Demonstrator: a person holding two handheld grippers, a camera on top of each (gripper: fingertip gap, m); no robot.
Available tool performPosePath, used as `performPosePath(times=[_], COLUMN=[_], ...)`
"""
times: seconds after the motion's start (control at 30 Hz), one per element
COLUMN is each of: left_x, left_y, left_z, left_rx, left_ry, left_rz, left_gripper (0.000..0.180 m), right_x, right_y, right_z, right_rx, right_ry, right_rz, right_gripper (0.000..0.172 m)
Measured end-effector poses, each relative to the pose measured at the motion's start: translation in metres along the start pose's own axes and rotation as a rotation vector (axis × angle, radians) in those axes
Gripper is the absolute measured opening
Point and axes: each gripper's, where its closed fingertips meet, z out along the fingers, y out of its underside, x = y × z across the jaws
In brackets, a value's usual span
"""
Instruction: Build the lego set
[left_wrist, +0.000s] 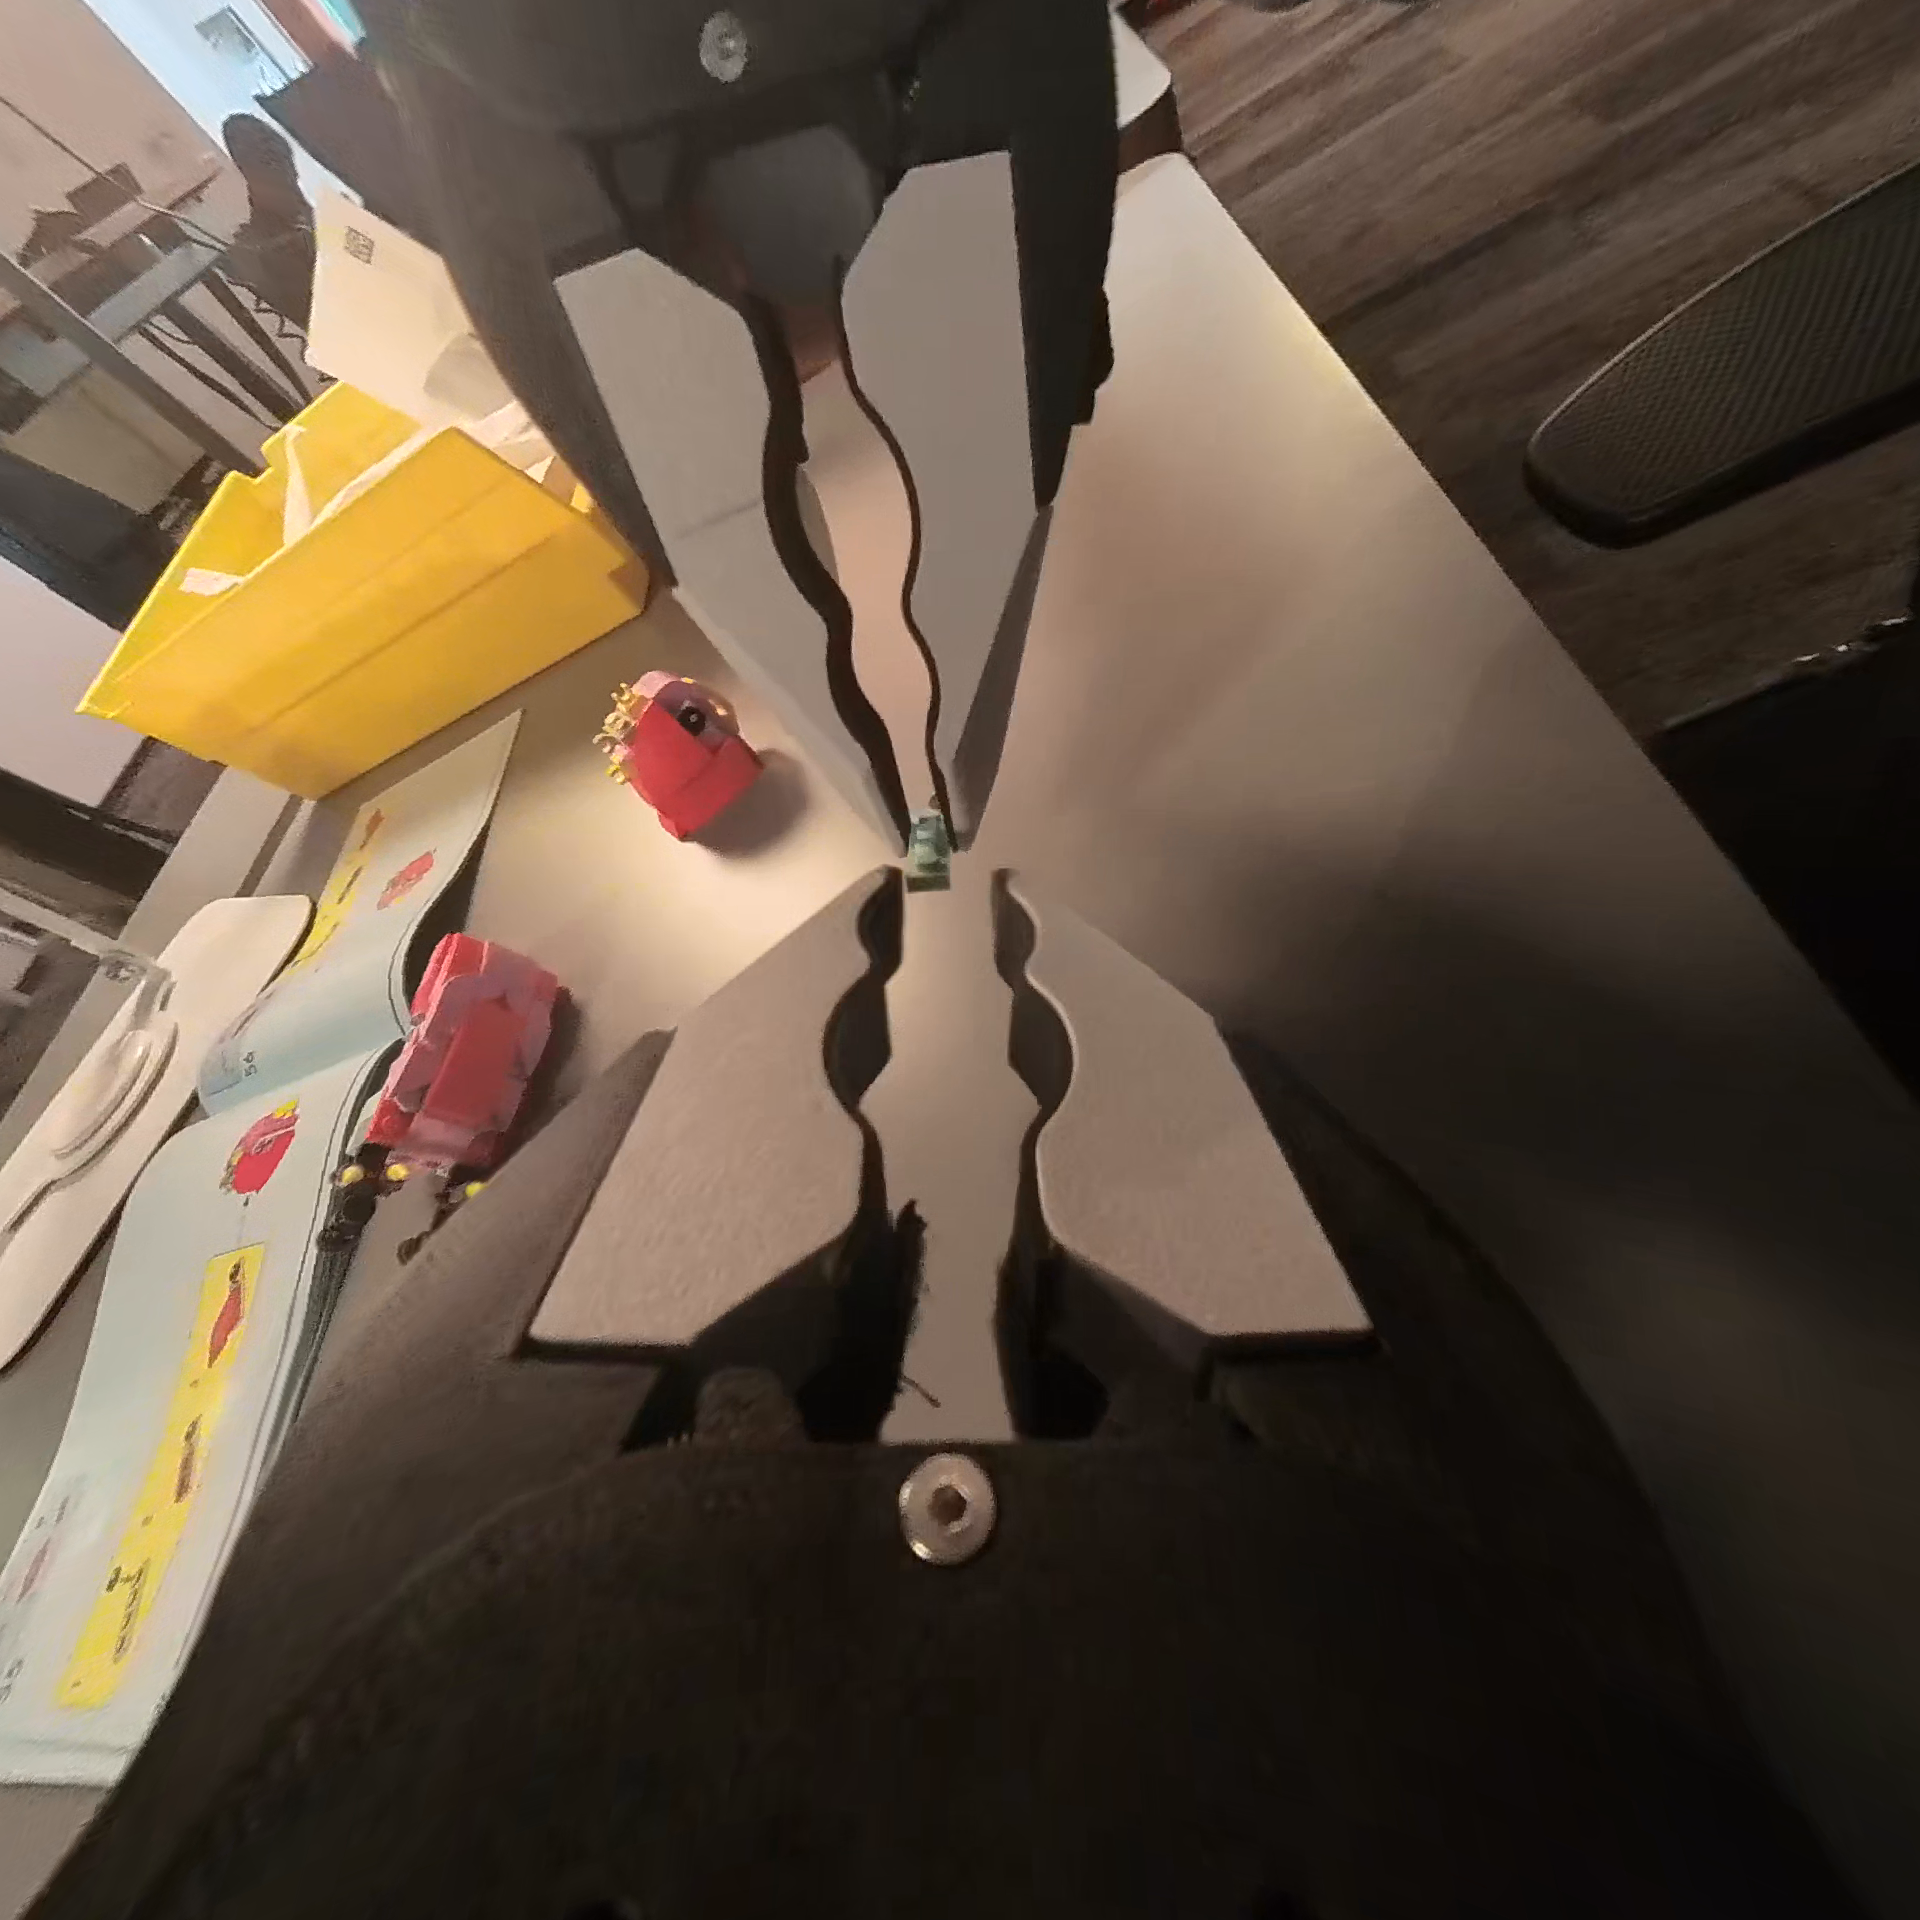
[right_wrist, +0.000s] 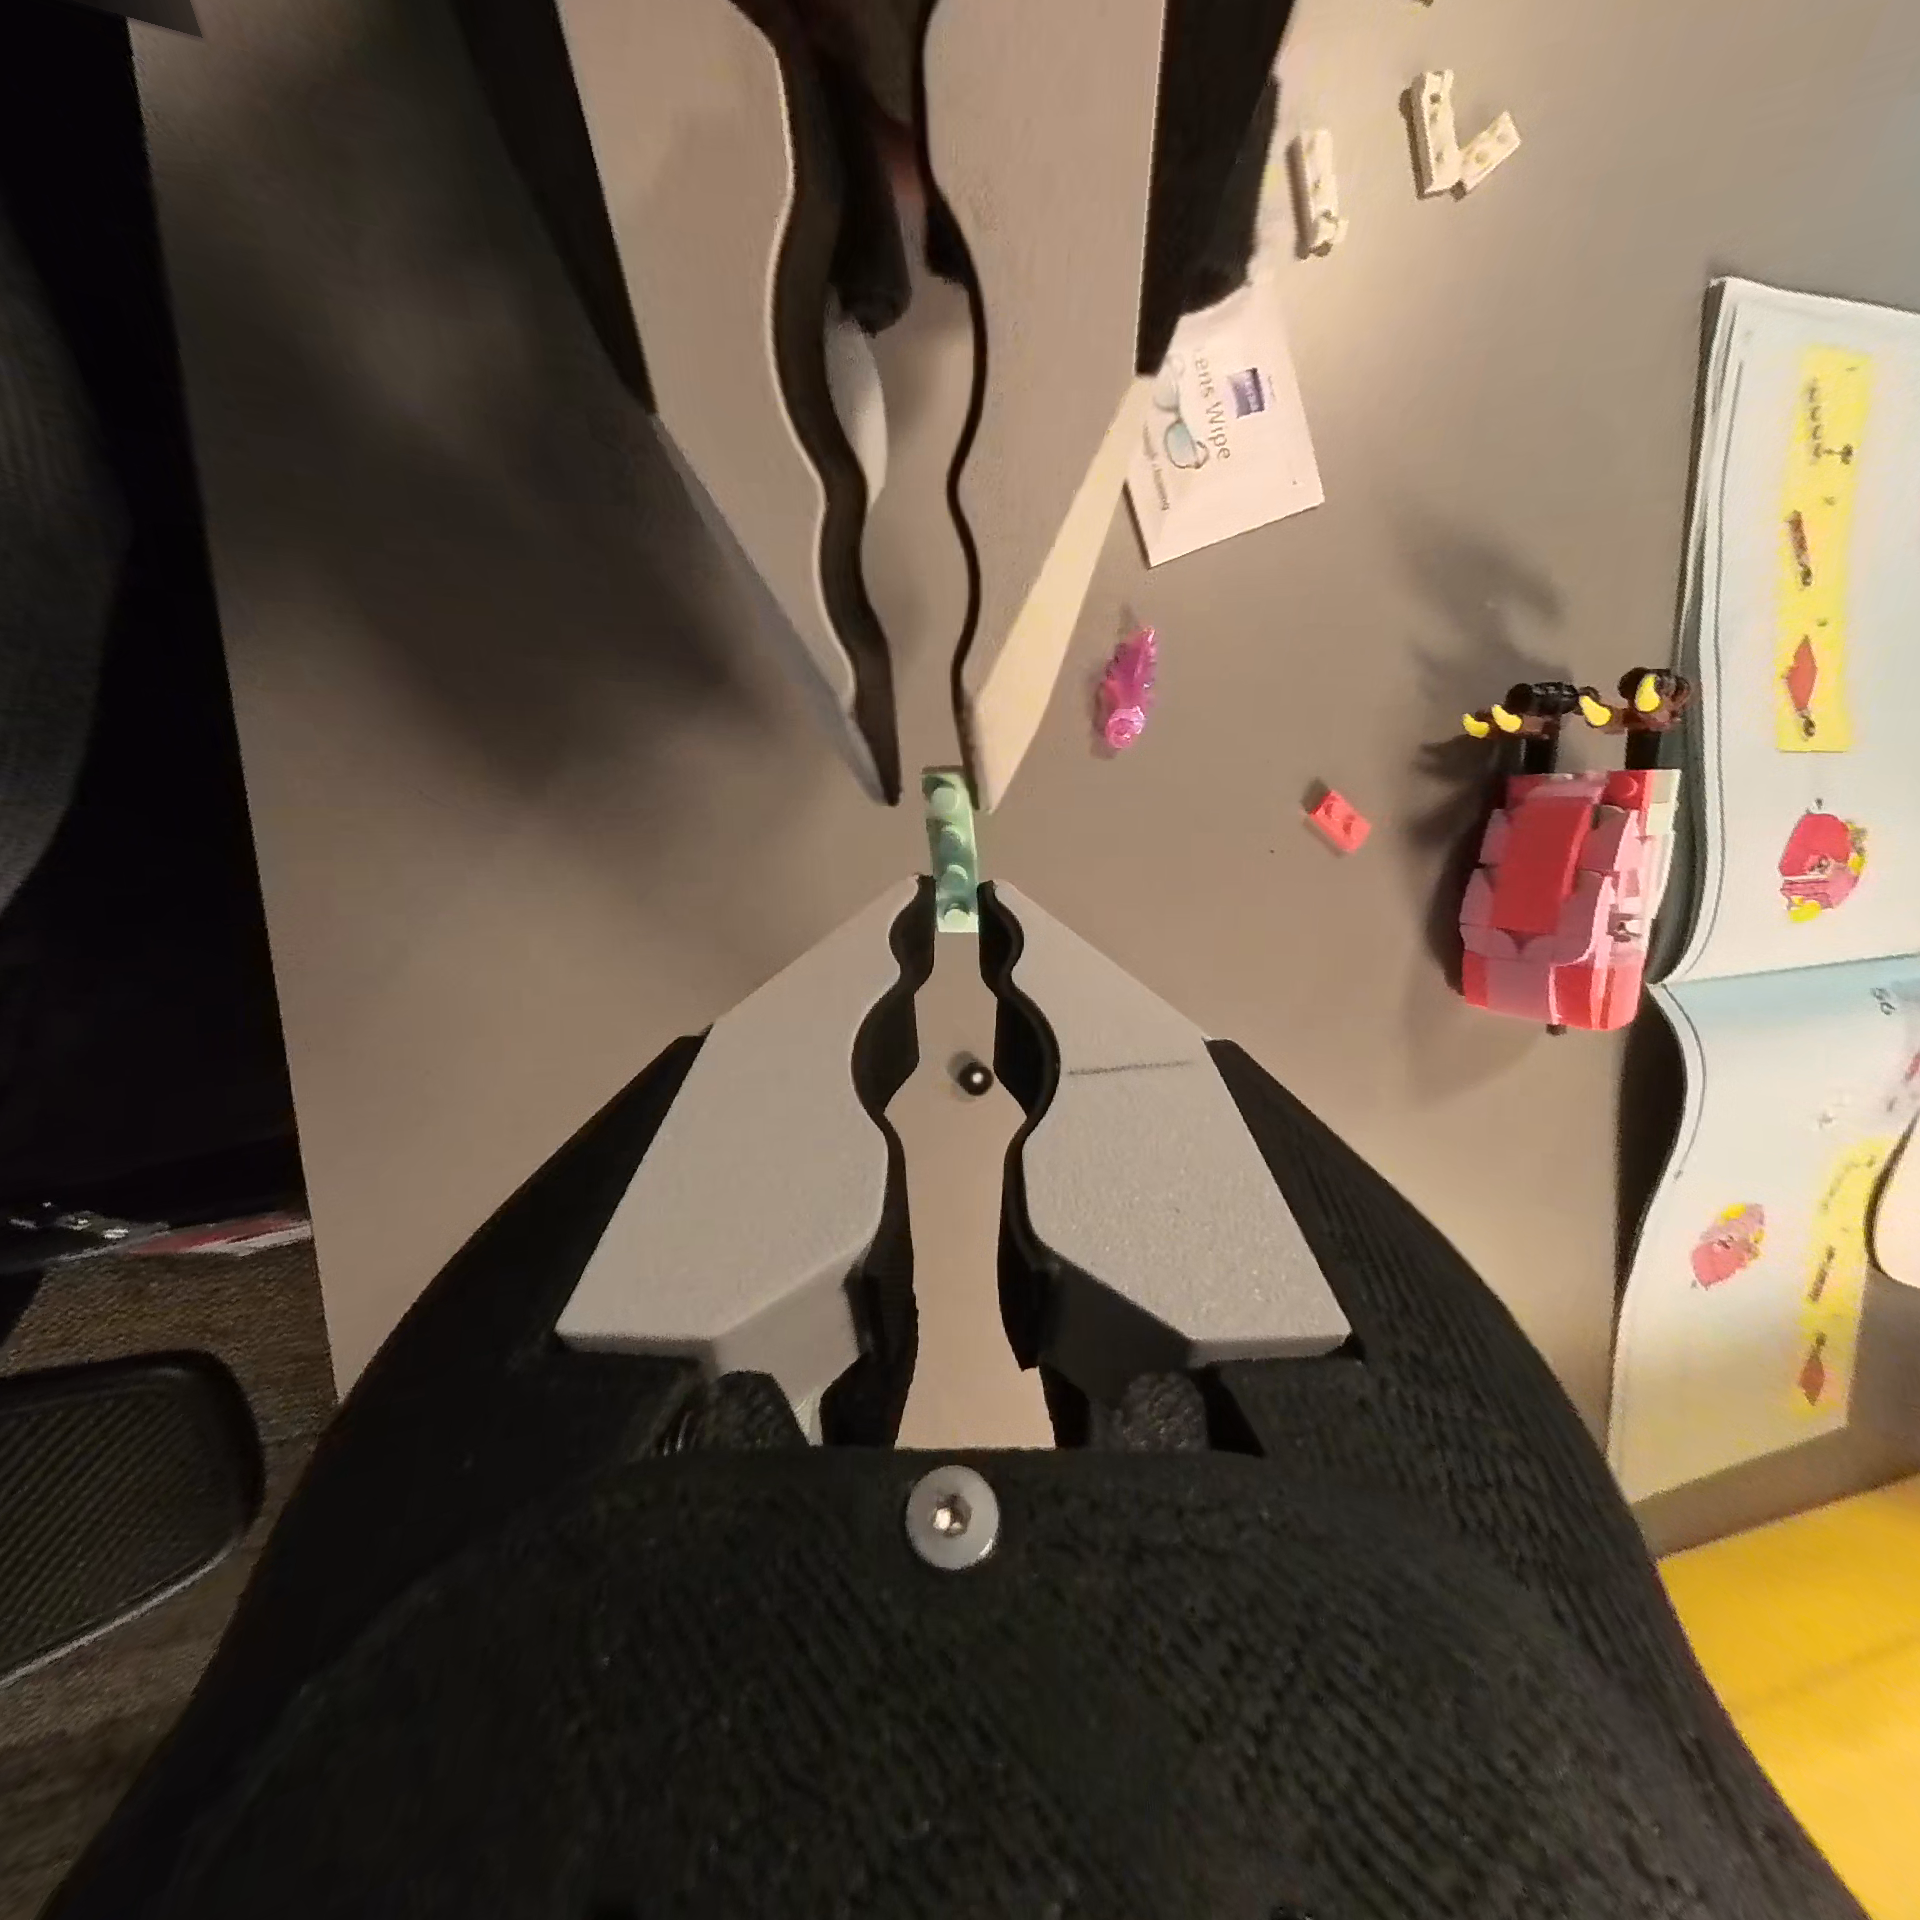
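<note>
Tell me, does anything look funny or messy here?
A bit. The red-and-pink brick model lies tipped on its side, half on the open booklet. Loose bits are scattered on the table: a pink clear piece, a small red plate, white pieces.

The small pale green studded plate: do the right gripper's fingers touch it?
Touching. The right wrist view shows the pale green studded plate clamped between the right gripper's black pads, no gap either side.

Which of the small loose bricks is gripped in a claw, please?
The pale green studded plate, pinched at one end by the right claw; the red plate, the translucent pink piece and the white pieces lie free on the table.
</note>
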Motion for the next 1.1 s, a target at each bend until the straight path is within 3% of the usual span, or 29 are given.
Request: performPosePath(times=[0.07, 0.23, 0.3, 0.4, 0.5, 0.6, 0.8, 1.1], left_x=[-0.001, -0.007, -0.015, -0.027, -0.032, -0.034, -0.034, -0.033], left_y=[0.000, 0.001, 0.003, 0.003, 0.000, -0.002, -0.003, -0.005], left_z=[0.000, -0.001, -0.003, -0.008, -0.011, -0.013, -0.013, -0.014], left_rx=[-0.006, -0.014, -0.008, 0.024, 0.073, 0.097, 0.103, 0.113], left_ry=[-0.012, -0.017, -0.037, -0.067, -0.061, -0.054, -0.053, -0.047], left_rz=[0.008, -0.054, -0.114, -0.202, -0.270, -0.299, -0.294, -0.295], left_gripper=[0.007, 0.007, 0.007, 0.007, 0.006, 0.007, 0.006, 0.006], right_x=[-0.002, 0.007, 0.018, 0.025, 0.013, 0.013, 0.008, 0.010], right_y=[0.000, -0.002, 0.003, 0.023, 0.050, 0.058, 0.058, 0.060], right_z=[0.001, -0.002, -0.011, -0.022, -0.010, -0.003, 0.011, 0.011], right_rx=[0.000, 0.051, 0.120, 0.247, 0.242, 0.262, 0.274, 0.260], right_ry=[-0.014, 0.048, 0.129, 0.215, 0.223, 0.269, 0.188, 0.179], right_rz=[0.008, 0.072, 0.192, 0.436, 0.595, 0.654, 0.735, 0.729], right_gripper=[0.006, 0.009, 0.021, 0.015, 0.019, 0.018, 0.012, 0.005])
